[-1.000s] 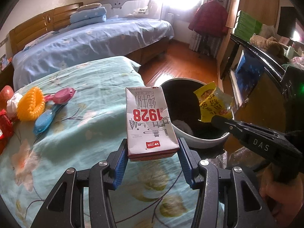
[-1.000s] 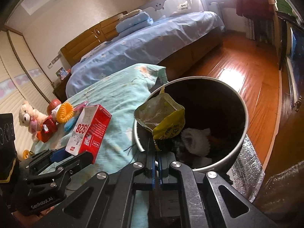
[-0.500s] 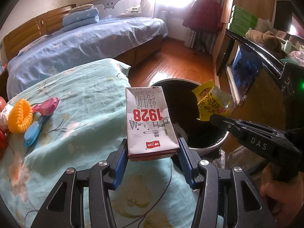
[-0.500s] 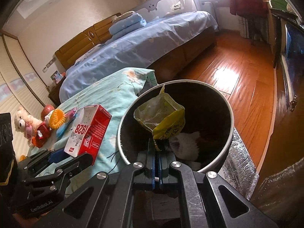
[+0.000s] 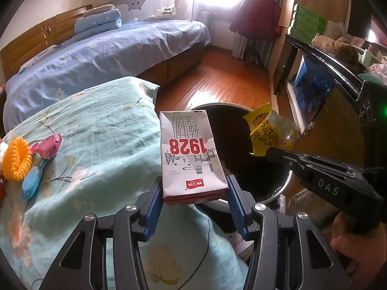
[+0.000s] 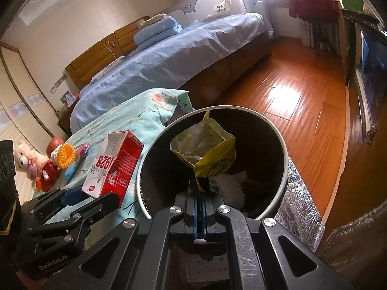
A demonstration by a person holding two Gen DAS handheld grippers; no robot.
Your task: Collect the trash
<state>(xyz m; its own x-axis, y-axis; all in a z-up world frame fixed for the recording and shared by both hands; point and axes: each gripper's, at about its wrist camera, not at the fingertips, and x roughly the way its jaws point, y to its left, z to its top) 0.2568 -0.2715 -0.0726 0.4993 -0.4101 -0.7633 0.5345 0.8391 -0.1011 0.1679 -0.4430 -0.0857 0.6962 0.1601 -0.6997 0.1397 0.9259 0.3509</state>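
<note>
Both claws have slid toward the bin (image 6: 278, 130) since the earlier frames: its rim now sits lower and nearer in both views, and the toys on the bed (image 5: 79, 159) have drifted toward the left edge.

The left claw (image 5: 194, 199) is clamped on the carton (image 5: 191, 154), blue pads pressed to its two sides at the lower end. The carton stands upright, over the bed's edge and just at the bin's near rim, not yet over the opening. The right claw (image 6: 198, 192) has its jaws together, pinching the lower corner of the yellow wrapper (image 6: 205, 149), which hangs over the bin's mouth.

Something white (image 6: 229, 183) already lies in the bin, so the job looks well under way. Both pieces are lifted and carried; what is left, I judge, is to let the wrapper go, bring the carton over the opening and drop it too. The comb-like toys and orange ring (image 5: 17, 159) on the bed do not look like trash.
</note>
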